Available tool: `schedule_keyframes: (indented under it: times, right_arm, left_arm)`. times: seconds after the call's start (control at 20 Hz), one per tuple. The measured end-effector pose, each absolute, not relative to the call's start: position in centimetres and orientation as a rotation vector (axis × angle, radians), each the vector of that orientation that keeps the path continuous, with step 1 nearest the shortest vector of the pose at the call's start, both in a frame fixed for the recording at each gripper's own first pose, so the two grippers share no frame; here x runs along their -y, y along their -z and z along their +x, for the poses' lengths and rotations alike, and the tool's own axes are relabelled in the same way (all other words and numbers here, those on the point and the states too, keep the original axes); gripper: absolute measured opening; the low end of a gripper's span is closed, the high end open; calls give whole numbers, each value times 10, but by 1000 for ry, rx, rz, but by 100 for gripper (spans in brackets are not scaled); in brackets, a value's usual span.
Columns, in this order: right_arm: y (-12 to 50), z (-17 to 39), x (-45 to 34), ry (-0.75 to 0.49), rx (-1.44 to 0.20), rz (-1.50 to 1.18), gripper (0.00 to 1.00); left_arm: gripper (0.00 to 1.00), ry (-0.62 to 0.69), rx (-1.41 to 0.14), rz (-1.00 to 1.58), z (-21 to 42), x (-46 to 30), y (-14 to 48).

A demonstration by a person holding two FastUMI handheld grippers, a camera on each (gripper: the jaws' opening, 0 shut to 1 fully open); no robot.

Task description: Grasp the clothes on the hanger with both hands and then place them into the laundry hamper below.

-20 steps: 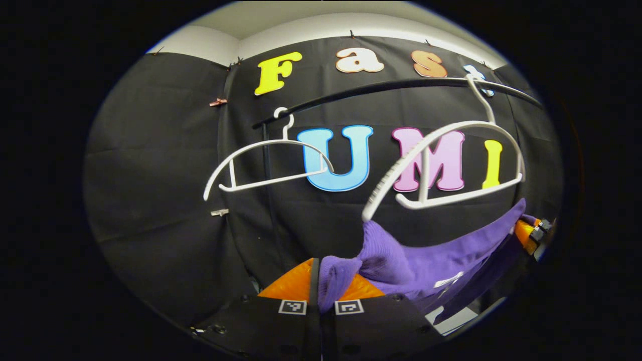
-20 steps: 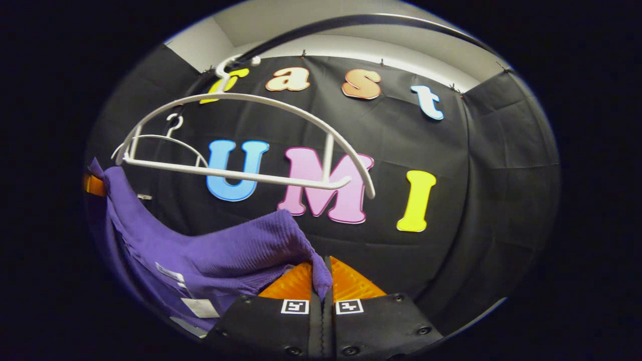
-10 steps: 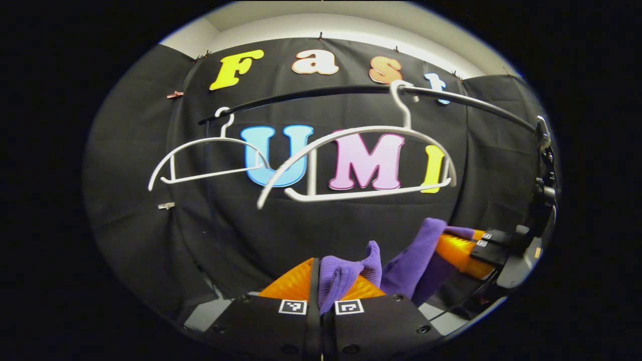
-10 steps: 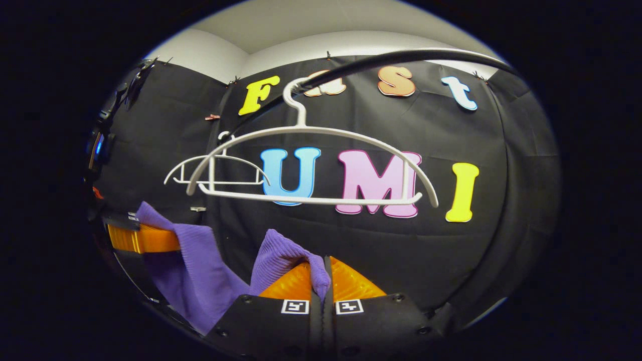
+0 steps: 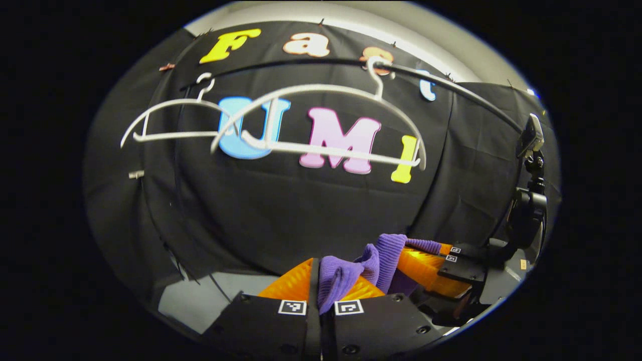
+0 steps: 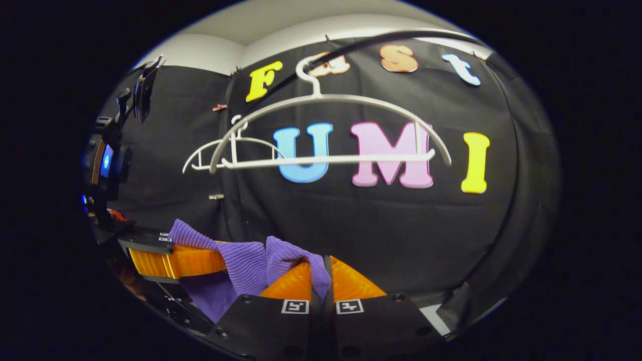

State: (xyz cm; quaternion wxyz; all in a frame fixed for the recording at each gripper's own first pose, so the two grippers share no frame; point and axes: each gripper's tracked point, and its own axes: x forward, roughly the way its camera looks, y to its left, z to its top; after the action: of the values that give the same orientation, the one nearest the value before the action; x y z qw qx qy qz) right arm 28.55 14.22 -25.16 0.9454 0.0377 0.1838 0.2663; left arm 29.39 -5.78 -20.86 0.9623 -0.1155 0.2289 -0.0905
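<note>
Bunching between both clamped grippers, purple garment (image 5: 381, 253) (short span) runs gripper-to-gripper.

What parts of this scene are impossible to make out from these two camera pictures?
- Laundry hamper: below the frame in both views, so its place is unknown.
- Purple garment: its lower part is cut off by the right gripper body; its full shape is unclear.
- Left gripper: its grip sits behind bunched cloth in the left gripper view.
- Hanger hook: blurred against the rail.
</note>
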Motion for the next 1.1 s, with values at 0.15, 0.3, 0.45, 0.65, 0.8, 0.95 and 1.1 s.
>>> schedule_keyframes:
  times: [0.15, 0.3, 0.45, 0.65, 0.8, 0.95, 1.1]
  right_arm:
    - [319, 277, -130, -532, -512, 33, 5]
    - [379, 259, -113, -504, -657, 1, 5]
    - [419, 245, -108, -489, -753, -32, 5]
    - [446, 230, -103, -500, -813, -84, 5]
    - [450, 226, -103, -499, -833, -83, 5]
    - [445, 234, -103, -492, -813, -75, 5]
    - [431, 247, -101, -478, -773, -64, 5]
  left_arm:
    - [6, 171, -576, -219, 286, 54, 271]
    - [6, 167, -686, -167, 271, 52, 333]
    - [6, 155, -781, -144, 261, 51, 378]
    - [6, 130, -838, -123, 251, 52, 401]
    - [6, 125, -857, -140, 260, 55, 397]
    - [6, 134, -786, -206, 289, 64, 367]
    - [6, 161, -688, -214, 319, 72, 331]
